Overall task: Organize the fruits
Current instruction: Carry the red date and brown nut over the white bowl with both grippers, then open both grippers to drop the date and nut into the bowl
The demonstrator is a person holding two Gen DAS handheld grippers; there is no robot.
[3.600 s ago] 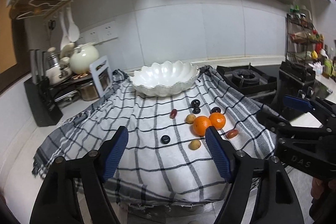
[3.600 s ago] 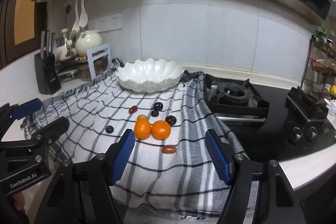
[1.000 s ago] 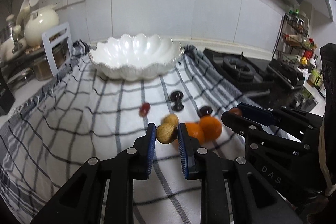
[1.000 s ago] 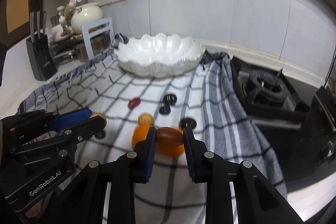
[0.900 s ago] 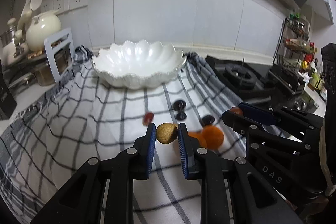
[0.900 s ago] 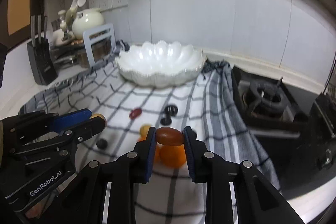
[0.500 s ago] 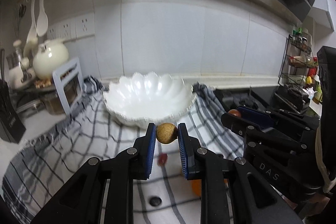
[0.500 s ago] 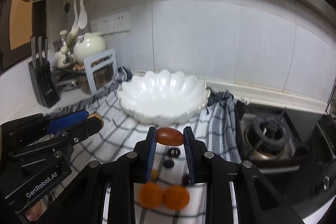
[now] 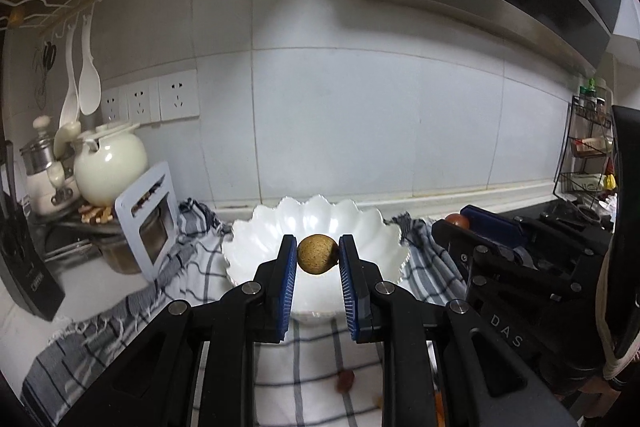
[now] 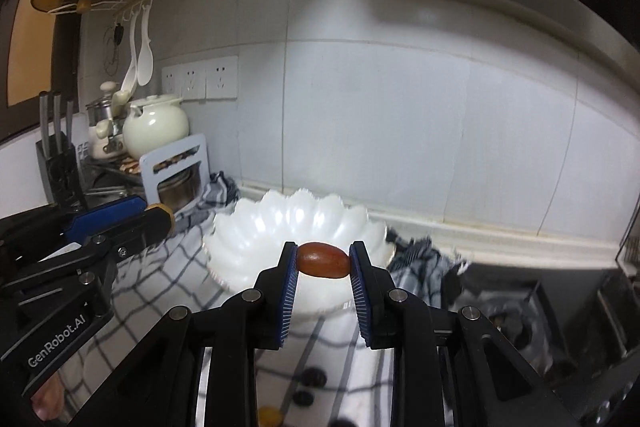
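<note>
Your left gripper (image 9: 318,254) has its jaws clamped on a small round tan fruit (image 9: 317,253), pinched at its widest girth and carried in the air in front of the white scalloped bowl (image 9: 362,227). It looks light and firm with a dry, rough skin, so it should not slip, but the jaws only meet it at two small spots and it could roll out if you ease off unevenly.

Your right gripper (image 10: 324,265) has its jaws shut on an oval reddish-brown fruit (image 10: 323,265), held end to end. That skin is glossy and likely slippery, and a grip on the tips is the less secure one; keep it level.

The bowl looks like fragile ceramic with a raised wavy rim; clear that edge and release low inside. It sits on the checked cloth (image 10: 168,267) on the worktop, with the hob (image 10: 516,311) to its right. The two grippers are close side by side, so mind their bodies.
</note>
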